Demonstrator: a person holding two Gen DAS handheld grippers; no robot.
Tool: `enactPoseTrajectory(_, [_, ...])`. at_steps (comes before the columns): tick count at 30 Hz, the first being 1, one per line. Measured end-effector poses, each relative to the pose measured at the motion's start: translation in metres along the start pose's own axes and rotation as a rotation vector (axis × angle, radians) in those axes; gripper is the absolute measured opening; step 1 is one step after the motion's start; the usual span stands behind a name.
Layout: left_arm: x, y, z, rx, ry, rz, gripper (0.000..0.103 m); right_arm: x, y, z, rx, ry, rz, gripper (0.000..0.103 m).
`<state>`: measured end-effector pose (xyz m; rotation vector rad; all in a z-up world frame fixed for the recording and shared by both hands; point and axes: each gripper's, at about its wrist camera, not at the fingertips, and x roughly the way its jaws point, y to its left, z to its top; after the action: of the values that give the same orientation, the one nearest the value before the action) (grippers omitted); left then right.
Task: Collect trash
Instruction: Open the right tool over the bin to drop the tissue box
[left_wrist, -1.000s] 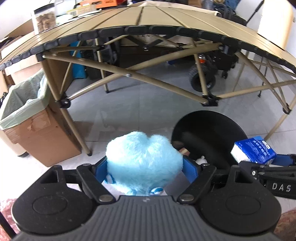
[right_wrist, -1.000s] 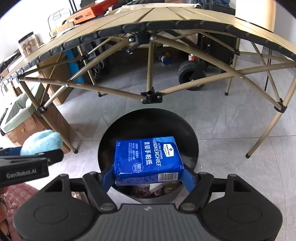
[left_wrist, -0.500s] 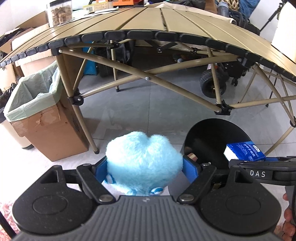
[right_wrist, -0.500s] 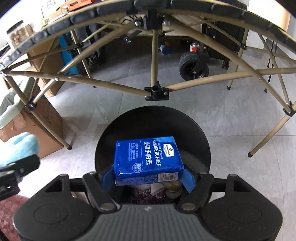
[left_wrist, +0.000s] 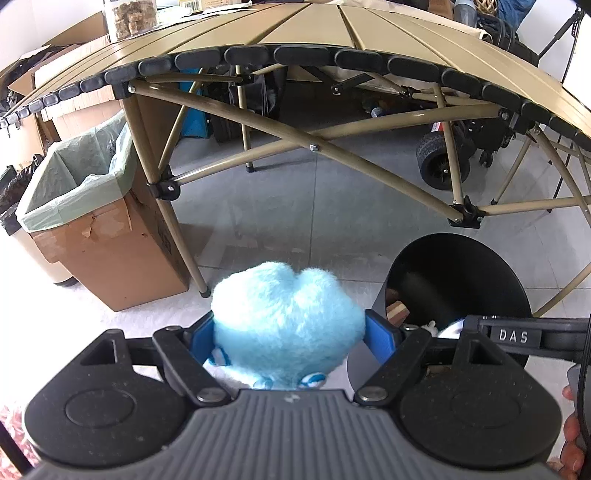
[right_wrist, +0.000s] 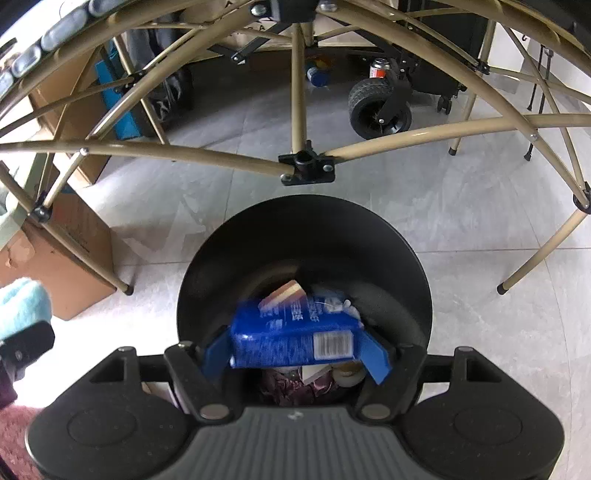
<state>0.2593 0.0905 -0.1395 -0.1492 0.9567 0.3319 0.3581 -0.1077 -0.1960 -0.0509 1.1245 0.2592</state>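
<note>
The right tool (right_wrist: 295, 350) has spread its jaws, and the blue plastic-wrapped tissue pack (right_wrist: 293, 341), gripped level half a second ago, now tips blurred into the round black bin (right_wrist: 406, 266). That item is about delivered; the left tool (left_wrist: 290, 332) stays clamped on the fluffy light-blue plush (left_wrist: 286, 323) left of the bin, probably next.

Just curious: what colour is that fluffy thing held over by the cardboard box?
Light sky blue; the fluffy toy shows best in the left wrist view.

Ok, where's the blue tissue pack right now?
In the right wrist view the blue tissue pack sits low in the centre, tilted and blurred between the spread fingers of the right gripper, over the mouth of the black bin.
</note>
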Motion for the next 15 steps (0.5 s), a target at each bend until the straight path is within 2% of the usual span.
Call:
enactPoseTrajectory(1, [0.0000,-0.0003,-0.0003,0.002,0.000,-0.001,0.081,-0.0008,-0.0004,0.0005,0.005,-0.005,-0.001,0.075])
enactPoseTrajectory(3, [0.0007,-0.0006,-0.0007,0.005,0.003,-0.003,0.081,-0.0026,-0.0020,0.0009,0.015,-0.015,0.004,0.084])
enactPoseTrajectory(5, [0.0008,-0.0007,-0.0012,0.006,0.005,-0.003,0.081,-0.0036,-0.0019,0.0002,0.018,-0.019,0.007,0.086])
enactPoseTrajectory(15, [0.0009,-0.0030,-0.0019,0.014,0.006,-0.011,0.081,-0.0052,-0.0041,0.0010,0.022,-0.021,0.011,0.087])
